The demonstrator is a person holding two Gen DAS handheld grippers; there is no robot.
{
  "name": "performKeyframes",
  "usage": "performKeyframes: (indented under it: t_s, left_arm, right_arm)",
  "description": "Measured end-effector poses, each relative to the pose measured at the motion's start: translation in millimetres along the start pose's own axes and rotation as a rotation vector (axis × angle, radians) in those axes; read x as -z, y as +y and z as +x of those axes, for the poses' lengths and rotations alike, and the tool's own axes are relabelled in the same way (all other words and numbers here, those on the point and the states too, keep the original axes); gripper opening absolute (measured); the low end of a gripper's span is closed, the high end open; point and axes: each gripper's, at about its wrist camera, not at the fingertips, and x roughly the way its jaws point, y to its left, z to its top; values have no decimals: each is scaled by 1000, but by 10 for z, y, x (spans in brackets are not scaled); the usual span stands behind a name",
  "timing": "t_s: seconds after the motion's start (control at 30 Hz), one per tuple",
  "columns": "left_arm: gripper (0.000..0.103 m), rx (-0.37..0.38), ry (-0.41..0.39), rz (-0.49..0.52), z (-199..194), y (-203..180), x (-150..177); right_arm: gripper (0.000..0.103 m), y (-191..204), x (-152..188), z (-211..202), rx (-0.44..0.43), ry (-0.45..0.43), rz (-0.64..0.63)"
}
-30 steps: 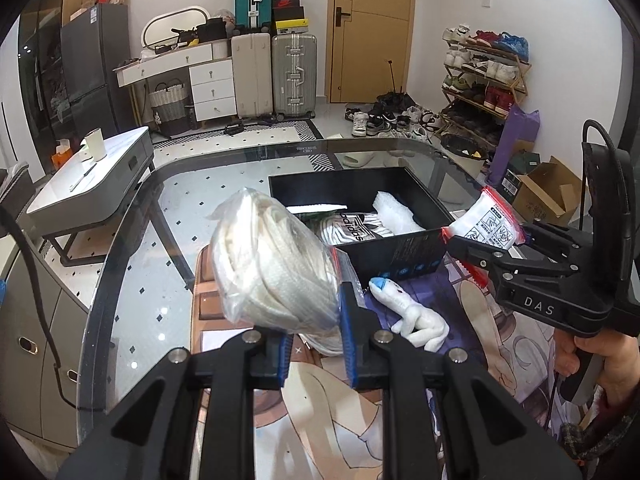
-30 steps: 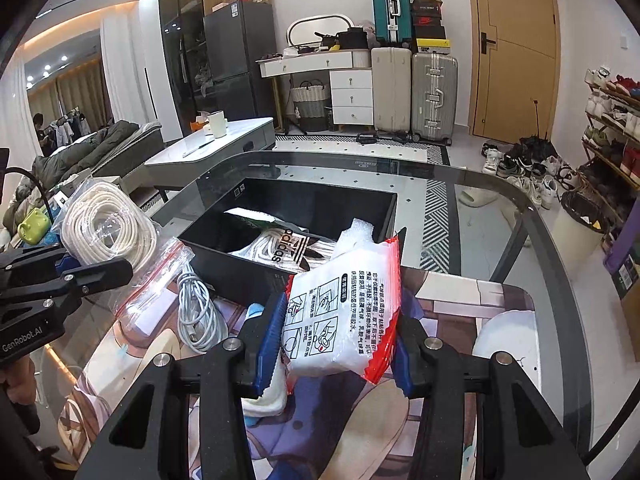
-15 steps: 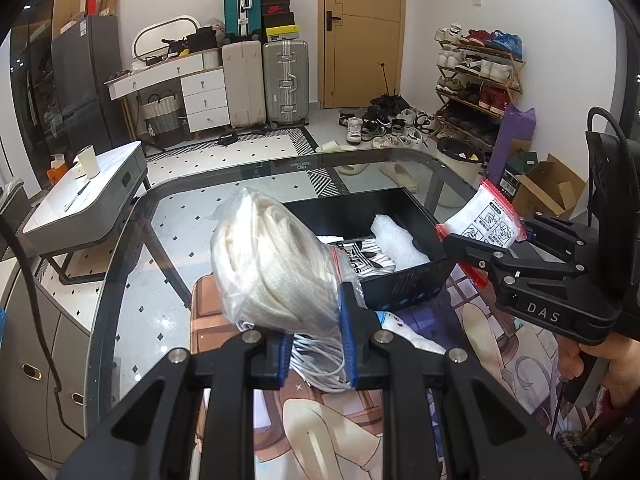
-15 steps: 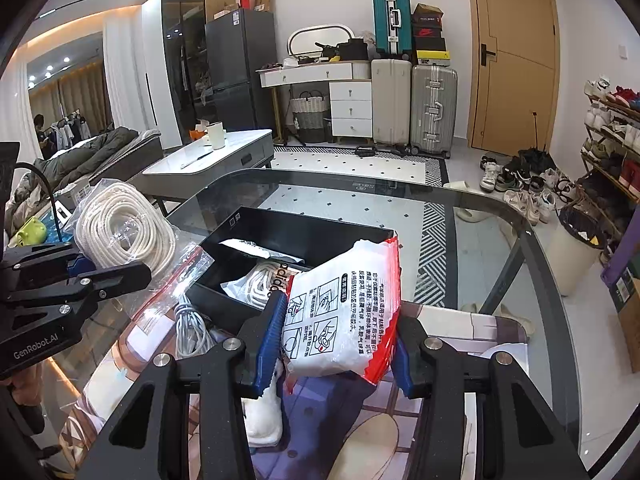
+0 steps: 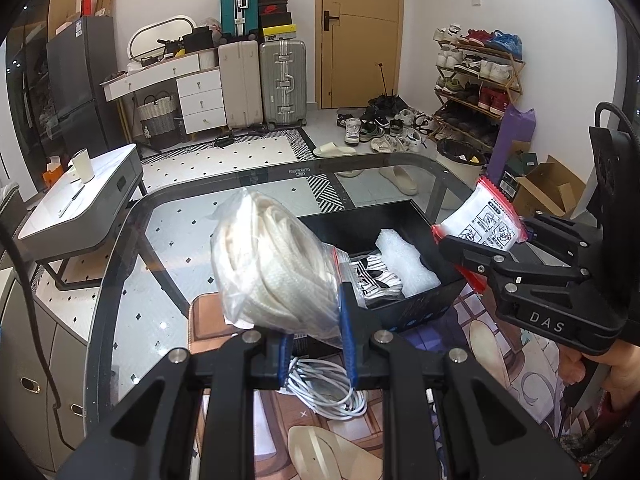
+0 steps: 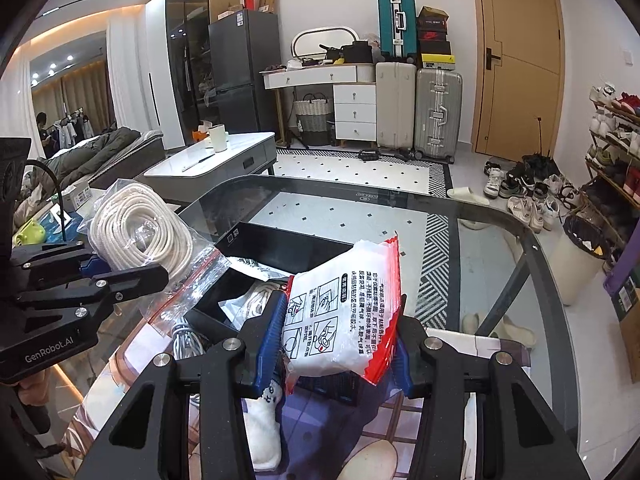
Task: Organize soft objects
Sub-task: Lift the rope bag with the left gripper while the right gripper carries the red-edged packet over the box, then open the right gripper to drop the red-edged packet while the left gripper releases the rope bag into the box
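"DAS" on right claw [image 5: 480,240]; "GenRobot.AI" on left claw [image 6: 128,276].

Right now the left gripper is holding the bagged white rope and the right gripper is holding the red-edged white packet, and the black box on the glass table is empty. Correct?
Not quite: the black box is not empty. The left wrist view shows a black-and-white striped item and a white bubble-wrap piece inside it. The rest stands: the left gripper holds the bagged white rope, the right gripper the red-edged white packet.

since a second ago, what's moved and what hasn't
Both hand-held grippers lifted and drew back from the black box; the white cable coil on the mat now shows below the left one. Unchanged: left hand-held gripper clamps the bagged rope, right clamps the red-edged packet.
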Motion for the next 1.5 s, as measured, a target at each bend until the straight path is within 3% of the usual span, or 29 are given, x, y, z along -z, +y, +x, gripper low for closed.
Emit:
performKeyframes:
  t_s: [1.1, 1.5]
  left_arm:
    - [18, 46, 55, -24, 623, 116, -274]
    - [21, 66, 72, -11, 630, 81, -239]
  right_arm:
    - [47, -69, -255, 768, -54, 71, 29]
    - [48, -138, -268, 851, -70, 86, 41]
